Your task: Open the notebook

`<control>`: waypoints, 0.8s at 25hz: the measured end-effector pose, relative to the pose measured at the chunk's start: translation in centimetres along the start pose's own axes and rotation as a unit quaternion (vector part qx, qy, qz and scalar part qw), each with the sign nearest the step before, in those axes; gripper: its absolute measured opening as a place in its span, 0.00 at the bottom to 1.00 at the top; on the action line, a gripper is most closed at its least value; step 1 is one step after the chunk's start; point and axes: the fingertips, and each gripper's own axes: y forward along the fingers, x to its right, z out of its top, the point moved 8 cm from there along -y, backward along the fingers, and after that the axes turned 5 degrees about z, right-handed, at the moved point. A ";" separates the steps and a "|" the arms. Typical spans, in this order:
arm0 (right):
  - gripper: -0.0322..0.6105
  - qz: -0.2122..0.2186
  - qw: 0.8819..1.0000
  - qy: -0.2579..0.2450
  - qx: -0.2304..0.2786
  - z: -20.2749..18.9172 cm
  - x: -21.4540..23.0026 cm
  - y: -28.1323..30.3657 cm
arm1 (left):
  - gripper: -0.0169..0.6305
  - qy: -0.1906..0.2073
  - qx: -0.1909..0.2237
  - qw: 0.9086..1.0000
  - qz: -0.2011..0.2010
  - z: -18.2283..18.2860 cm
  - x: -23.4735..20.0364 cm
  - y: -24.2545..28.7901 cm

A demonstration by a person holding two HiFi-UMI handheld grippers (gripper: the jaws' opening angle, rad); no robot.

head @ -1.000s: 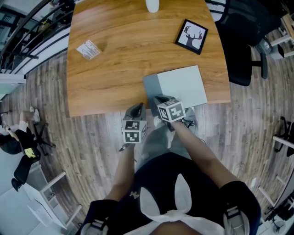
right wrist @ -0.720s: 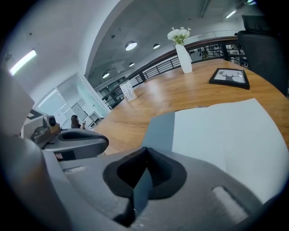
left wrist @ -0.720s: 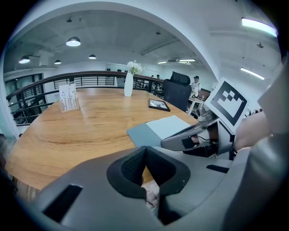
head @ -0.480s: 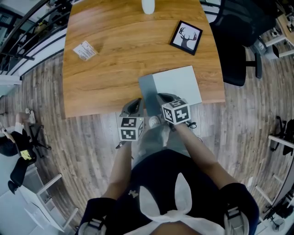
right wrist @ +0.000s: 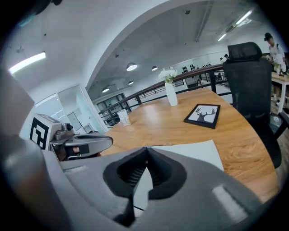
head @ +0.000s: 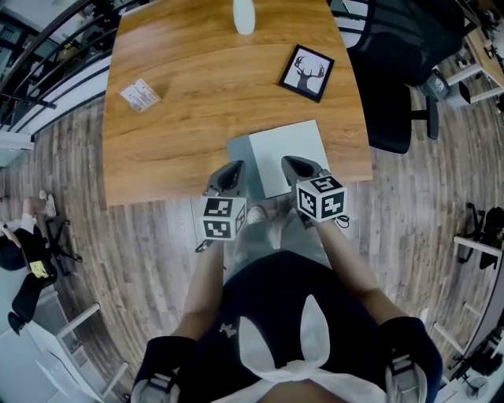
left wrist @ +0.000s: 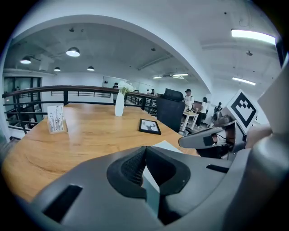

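Observation:
The notebook [head: 285, 154] lies closed at the near edge of the wooden table [head: 189, 118], with a pale grey cover and a darker grey spine strip on its left. My left gripper [head: 233, 171] hovers at the table edge just left of the spine, shut and empty. My right gripper [head: 296, 166] hangs over the notebook's near edge, also shut with nothing in it. In the left gripper view the jaws [left wrist: 145, 149] meet, the notebook [left wrist: 170, 146] shows just past them and the right gripper [left wrist: 203, 139] is at the right. In the right gripper view the closed tips [right wrist: 146, 150] point at the notebook [right wrist: 192, 152].
A framed deer picture [head: 305, 72] lies beyond the notebook to the right. A white vase [head: 243, 16] stands at the far edge and a small card stand [head: 139, 95] at the far left. A black office chair [head: 398, 75] sits right of the table.
Both grippers have lifted and moved forward to the table's near edge. The right one has shifted right, away from the spine. The notebook stays closed.

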 end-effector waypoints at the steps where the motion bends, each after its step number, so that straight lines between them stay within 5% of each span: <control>1: 0.05 -0.002 1.000 -0.007 0.003 0.3 0.1 -0.6 | 0.05 0.000 0.005 1.000 -0.001 0.4 0.5 0.0; 20: 0.05 -0.003 0.999 -0.036 0.000 2.9 4.9 -5.0 | 0.05 -0.005 0.030 1.000 0.006 3.6 6.1 1.6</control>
